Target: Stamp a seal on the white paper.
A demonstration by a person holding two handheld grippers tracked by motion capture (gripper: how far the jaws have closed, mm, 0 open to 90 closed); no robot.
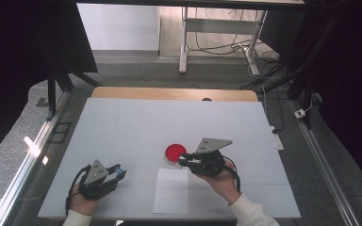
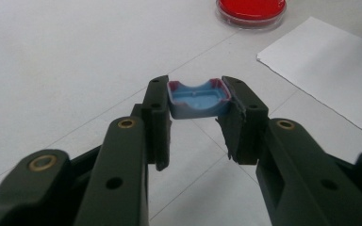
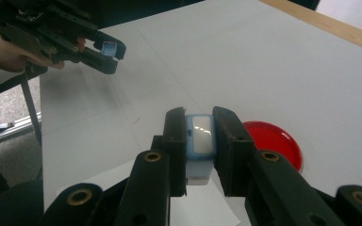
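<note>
Blue plastic cap (image 2: 197, 100), pink-edged, hollow side up, sits clenched between the fingers of the left gripper (image 1: 118, 171), held just above the bench (image 1: 122, 122) at its near-left. Centre: white paper sheet (image 1: 171, 190) lies flat near the front edge, w/ a red-filled petri dish (image 1: 175, 152) just beyond it, closed, apparently untouched. Right gripper (image 1: 183, 160) hovers beside the dish, fingers clamped on a pale-blue stamp-like body (image 3: 201, 141) w/ a glossy window on its face. Judging from this, the cap is already off and both halves are in hand, well apart; pressing the body onto paper or dish, then recapping, is prob. left. No brand, label or writing legible anywhere.
</note>
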